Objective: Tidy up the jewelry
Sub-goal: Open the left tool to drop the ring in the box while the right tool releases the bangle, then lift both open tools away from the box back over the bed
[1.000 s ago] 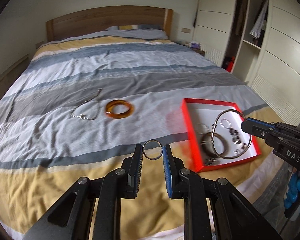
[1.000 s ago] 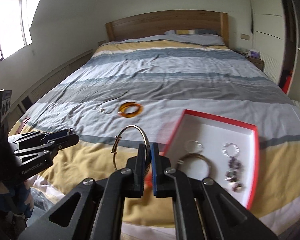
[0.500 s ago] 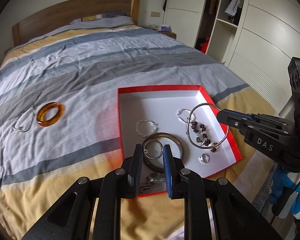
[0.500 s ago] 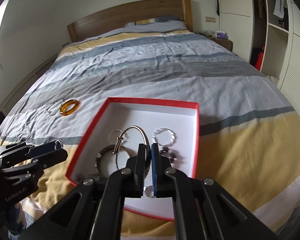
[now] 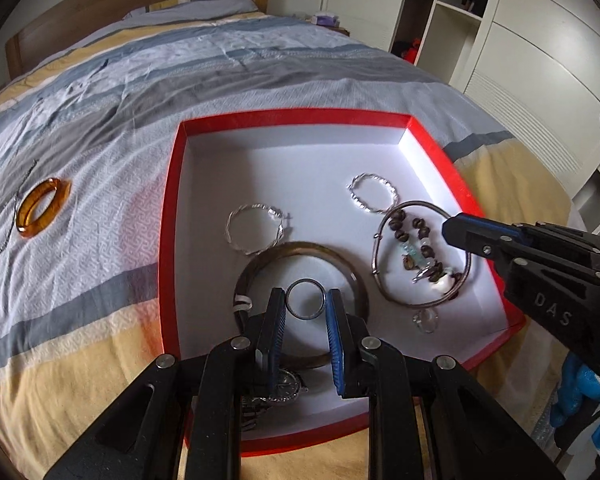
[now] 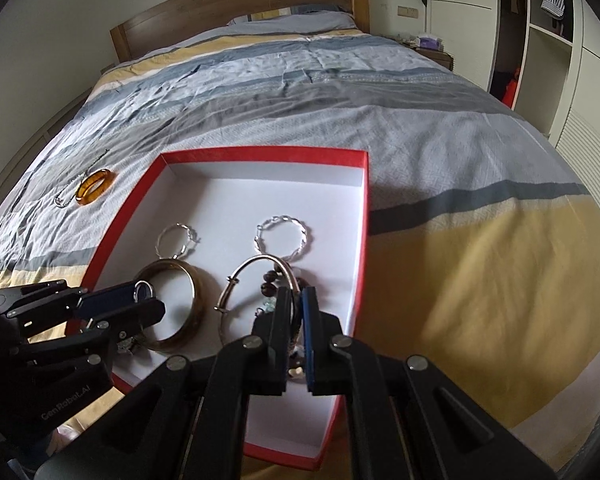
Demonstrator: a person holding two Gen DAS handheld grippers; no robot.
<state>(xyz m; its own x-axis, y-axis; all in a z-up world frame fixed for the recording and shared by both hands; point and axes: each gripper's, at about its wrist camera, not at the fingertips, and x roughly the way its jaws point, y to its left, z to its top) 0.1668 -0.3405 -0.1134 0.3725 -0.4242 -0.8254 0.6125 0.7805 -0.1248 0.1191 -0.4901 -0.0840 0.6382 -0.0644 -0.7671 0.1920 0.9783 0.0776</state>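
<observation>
A red box [image 5: 168, 216] with a white inside lies on the bed; it also shows in the right wrist view [image 6: 362, 216]. My left gripper [image 5: 305, 300] is shut on a small silver ring [image 5: 305, 285] and holds it over the box's near part, above a wide brown bangle [image 5: 360, 280]. My right gripper [image 6: 296, 300] is shut on a thin metal bangle [image 6: 256, 262] and holds it over a beaded bracelet [image 5: 416, 248] in the box. Two twisted silver hoops [image 5: 254, 232] [image 5: 372, 198] lie in the box. An amber bangle [image 5: 40, 212] and a silver chain [image 5: 4, 228] lie on the bedspread to the left.
The striped bedspread [image 6: 340, 92] stretches to a wooden headboard [image 6: 240, 4]. White wardrobes [image 5: 540, 60] stand on the right. A watch [image 5: 284, 384] lies at the box's near edge under my left gripper.
Both grippers have moved forward and lower over the red box, each holding its piece. The box looks larger and nearer. The amber bangle and chain have not moved.
</observation>
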